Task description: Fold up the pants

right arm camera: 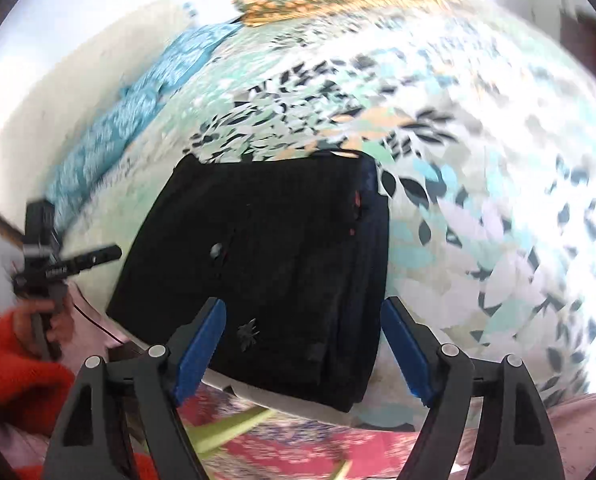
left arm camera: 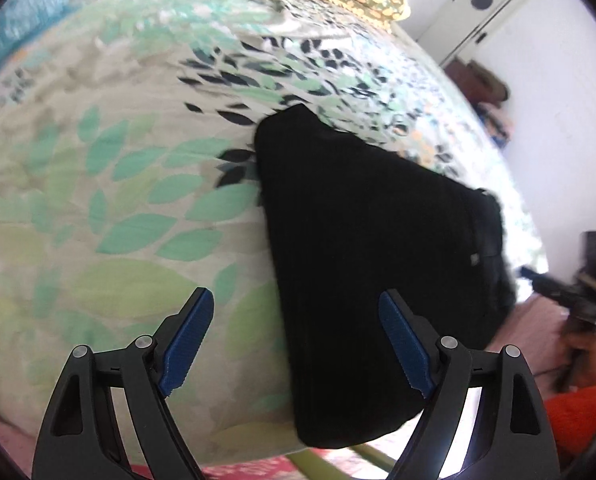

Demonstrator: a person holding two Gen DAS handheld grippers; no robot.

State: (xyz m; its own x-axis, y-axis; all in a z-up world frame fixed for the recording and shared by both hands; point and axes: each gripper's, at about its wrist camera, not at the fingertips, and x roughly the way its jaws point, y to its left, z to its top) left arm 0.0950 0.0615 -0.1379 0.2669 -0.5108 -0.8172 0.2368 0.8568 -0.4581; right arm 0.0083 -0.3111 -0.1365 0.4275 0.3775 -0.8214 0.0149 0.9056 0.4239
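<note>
Pants point(right arm camera: 258, 264) lie folded near the bed point(left arm camera: 98, 200) edge, so the left claw point(left arm camera: 298, 340) and right claw point(right arm camera: 303, 344) hang spread, pinching nothing

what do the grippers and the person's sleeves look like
Both the left gripper and the right gripper have black linkage arms with silver pivot pins and ribbed blue finger pads. The person wears a fuzzy orange-red sleeve.

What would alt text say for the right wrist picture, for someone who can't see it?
Folded black pants lie on a leaf-patterned bedspread near the bed's edge, with the open right claw hovering above them, empty. At far left a hand in an orange sleeve holds the left claw.
</note>
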